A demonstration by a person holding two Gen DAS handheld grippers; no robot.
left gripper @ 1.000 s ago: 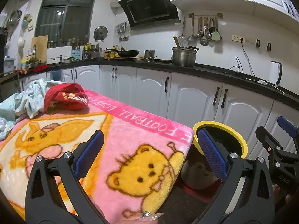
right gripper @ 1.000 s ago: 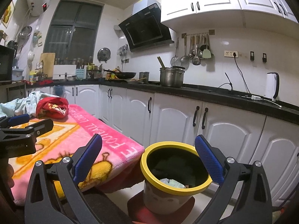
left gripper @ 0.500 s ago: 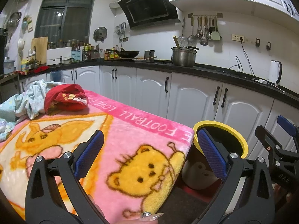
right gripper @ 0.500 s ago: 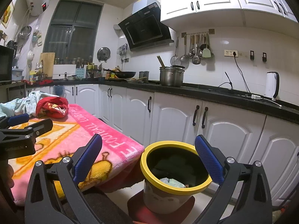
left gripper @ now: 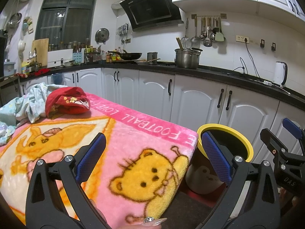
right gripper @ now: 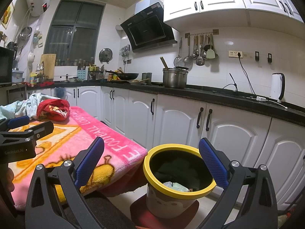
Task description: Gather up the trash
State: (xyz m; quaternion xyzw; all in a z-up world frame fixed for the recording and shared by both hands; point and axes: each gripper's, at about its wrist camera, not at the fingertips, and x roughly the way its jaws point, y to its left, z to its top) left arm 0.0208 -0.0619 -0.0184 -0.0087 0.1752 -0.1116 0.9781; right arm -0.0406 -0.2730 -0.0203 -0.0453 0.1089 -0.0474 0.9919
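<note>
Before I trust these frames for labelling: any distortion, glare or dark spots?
Left wrist view: fisheye bends the countertop, corners vignetted black. Right wrist view: same curvature, glare on wall tiles, and the bin interior is shadowed, contents barely readable.

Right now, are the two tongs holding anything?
Left tongs: open, holding nothing, over the pink blanket.
Right tongs: open, holding nothing, above the yellow-rimmed bin.

Somebody's home kitchen, pretty lived-in.
White cabinets [right gripper: 183,118], black range hood [right gripper: 146,32], wok [right gripper: 126,75] and stockpot [right gripper: 174,77] on the dark tabletop [right gripper: 219,95], ladles on a rail [right gripper: 200,51], kettle [right gripper: 277,86].
</note>
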